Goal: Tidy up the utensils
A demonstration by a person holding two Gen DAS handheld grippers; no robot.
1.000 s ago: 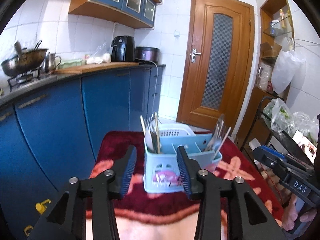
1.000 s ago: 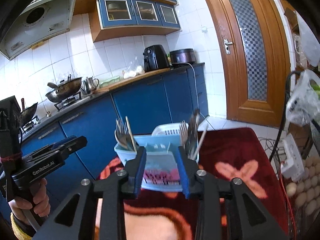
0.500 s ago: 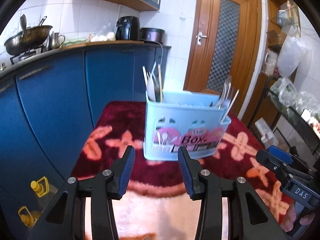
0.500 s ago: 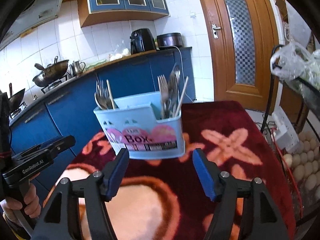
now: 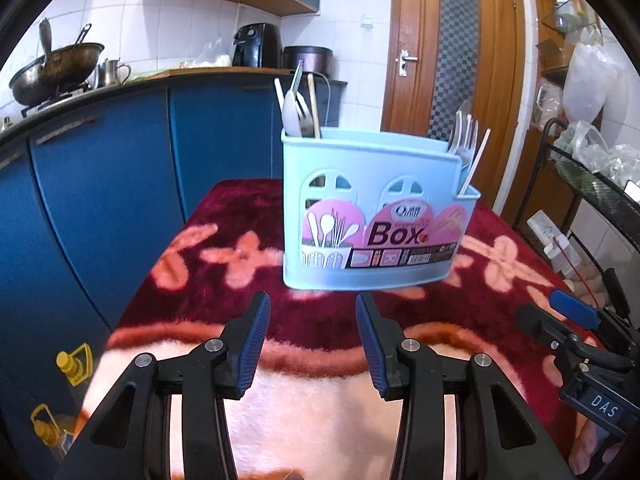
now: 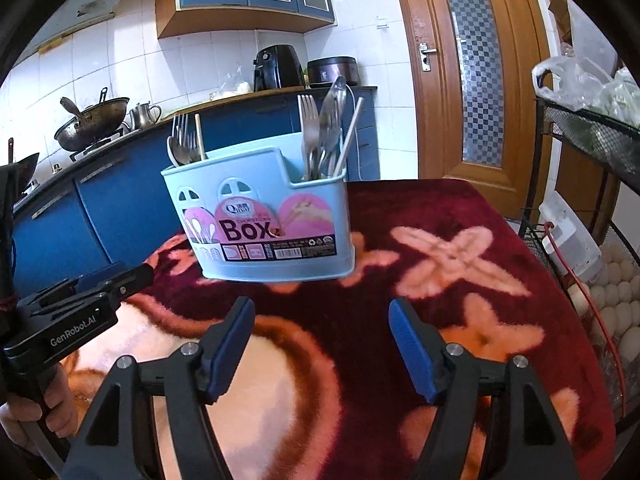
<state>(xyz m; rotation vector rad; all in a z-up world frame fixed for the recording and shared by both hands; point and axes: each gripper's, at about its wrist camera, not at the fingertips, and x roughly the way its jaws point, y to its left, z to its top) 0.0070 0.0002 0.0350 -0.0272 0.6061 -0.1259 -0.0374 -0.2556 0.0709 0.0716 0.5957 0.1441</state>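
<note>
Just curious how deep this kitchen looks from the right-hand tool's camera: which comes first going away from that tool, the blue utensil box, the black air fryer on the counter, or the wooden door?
1. Blue utensil box: just ahead of the right tool, on the red cloth.
2. Black air fryer: on the counter behind the box.
3. Wooden door: back right. It looks a little beyond the fryer, though the two are close to call.

Pale blue utensil box [image 5: 372,216], upright on counter draped in dark red flowered blanket [image 5: 224,264]. Spoons and chopsticks [image 5: 298,108] in left compartment; forks [image 5: 466,136] in right. Left tongs [image 5: 312,312] apart, empty, just short of box. Right tongs [image 5: 568,316] at right edge.
</note>
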